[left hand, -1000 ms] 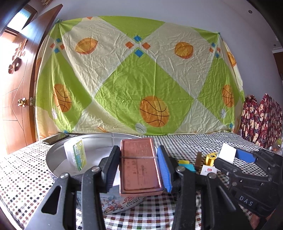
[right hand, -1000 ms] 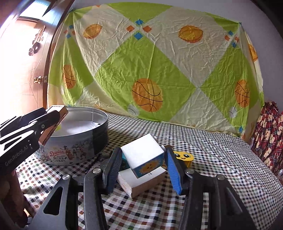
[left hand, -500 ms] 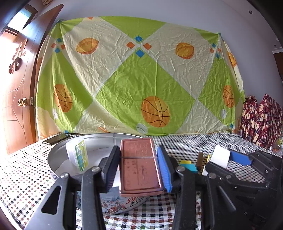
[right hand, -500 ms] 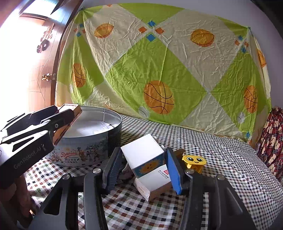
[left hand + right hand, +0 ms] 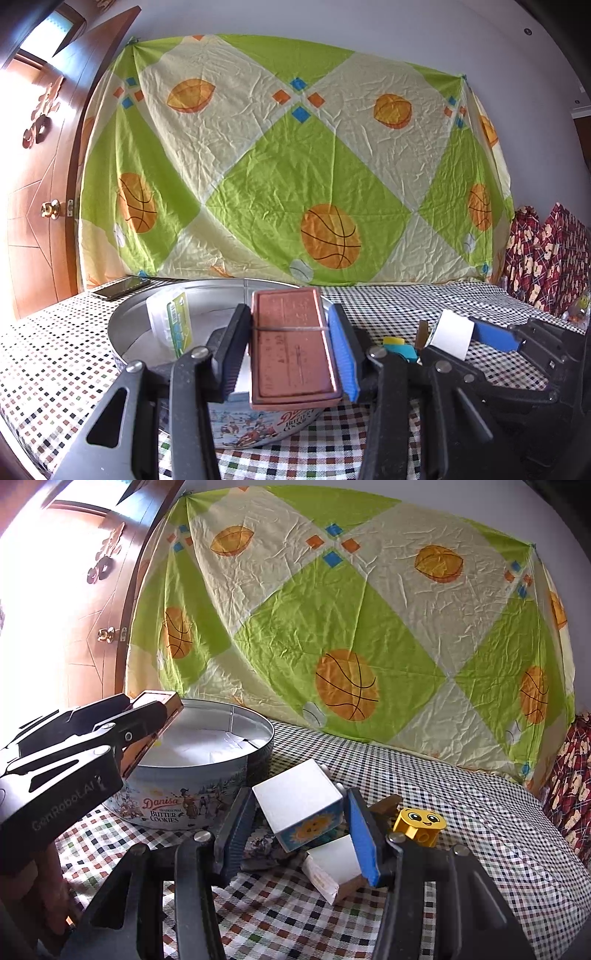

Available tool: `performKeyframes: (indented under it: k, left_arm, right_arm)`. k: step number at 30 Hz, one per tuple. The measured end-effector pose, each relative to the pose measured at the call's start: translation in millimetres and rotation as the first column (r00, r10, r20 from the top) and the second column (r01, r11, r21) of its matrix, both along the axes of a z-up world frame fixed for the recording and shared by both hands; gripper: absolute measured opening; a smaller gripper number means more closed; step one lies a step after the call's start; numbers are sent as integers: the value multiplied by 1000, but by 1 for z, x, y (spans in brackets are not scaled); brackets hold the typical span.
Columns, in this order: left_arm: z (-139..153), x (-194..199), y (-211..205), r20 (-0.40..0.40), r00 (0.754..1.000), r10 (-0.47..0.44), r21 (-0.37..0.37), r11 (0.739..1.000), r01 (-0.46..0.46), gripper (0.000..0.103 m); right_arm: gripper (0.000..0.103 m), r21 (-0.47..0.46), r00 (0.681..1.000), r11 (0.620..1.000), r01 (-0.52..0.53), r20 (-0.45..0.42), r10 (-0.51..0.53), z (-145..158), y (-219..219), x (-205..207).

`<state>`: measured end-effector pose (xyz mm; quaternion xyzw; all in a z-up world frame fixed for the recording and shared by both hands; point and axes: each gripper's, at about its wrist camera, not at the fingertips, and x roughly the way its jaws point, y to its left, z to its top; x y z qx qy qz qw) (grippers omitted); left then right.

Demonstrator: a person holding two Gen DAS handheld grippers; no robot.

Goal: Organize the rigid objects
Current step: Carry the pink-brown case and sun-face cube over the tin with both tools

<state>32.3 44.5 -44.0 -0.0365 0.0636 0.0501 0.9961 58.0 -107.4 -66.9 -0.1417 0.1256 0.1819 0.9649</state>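
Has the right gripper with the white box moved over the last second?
Yes. In the left wrist view the right gripper and its white box have shifted left, toward the cookie tin.

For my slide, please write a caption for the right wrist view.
Right gripper holds a white box above the checkered table, beside the cookie tin.

Flat copper-brown case (image 5: 293, 347) held level over the open round cookie tin (image 5: 207, 775). White box (image 5: 299, 803), sun picture on its side, tilted, lifted above the checked cloth.
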Motion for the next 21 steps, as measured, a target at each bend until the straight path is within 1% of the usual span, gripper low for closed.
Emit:
performKeyframes:
  k: [5, 21]
  left_arm:
    - [-1, -1, 3, 0, 1000, 6, 0, 1000, -6, 43]
    - [-1, -4, 15, 4, 1000, 31, -13, 999, -31, 43]
  right_arm:
    - [53, 16, 1000, 1000, -9, -24, 9, 1, 2, 4]
    - [53, 7, 998, 999, -38, -42, 39, -2, 14, 4]
